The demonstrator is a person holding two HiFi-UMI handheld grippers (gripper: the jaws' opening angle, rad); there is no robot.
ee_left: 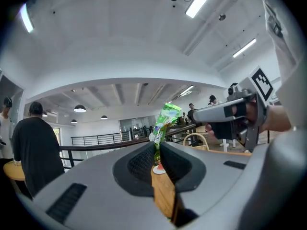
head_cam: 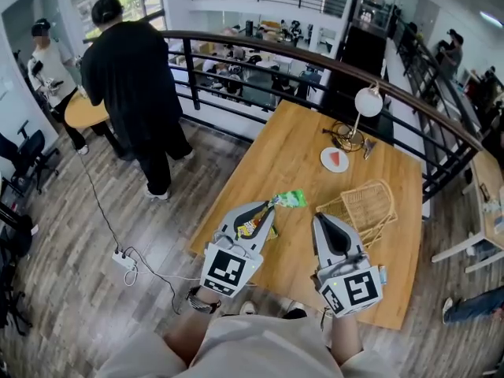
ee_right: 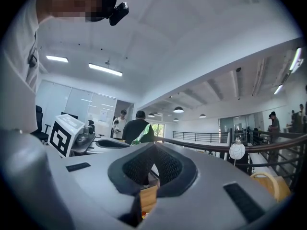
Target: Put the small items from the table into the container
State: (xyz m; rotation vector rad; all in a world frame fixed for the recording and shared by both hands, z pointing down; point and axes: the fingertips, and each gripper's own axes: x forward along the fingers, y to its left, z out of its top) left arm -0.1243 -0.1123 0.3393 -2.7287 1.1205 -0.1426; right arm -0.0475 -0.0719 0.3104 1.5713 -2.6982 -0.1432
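Between the clamped jaws of the left gripper (ee_left: 157, 145), a green snack packet (ee_left: 168, 114) is apparently mid-carry, probably needing a rightward swing over the wicker basket (head_cam: 368, 205); right gripper (ee_right: 153, 150) closed, empty.

The wooden table (head_cam: 293, 157) bears a wicker basket (head_cam: 367, 205) just beyond the fingers (head_cam: 332, 241) of the right gripper (head_cam: 319, 218), with a small white plate (head_cam: 335, 160) and a globe lamp (head_cam: 365, 103) farther beyond them.
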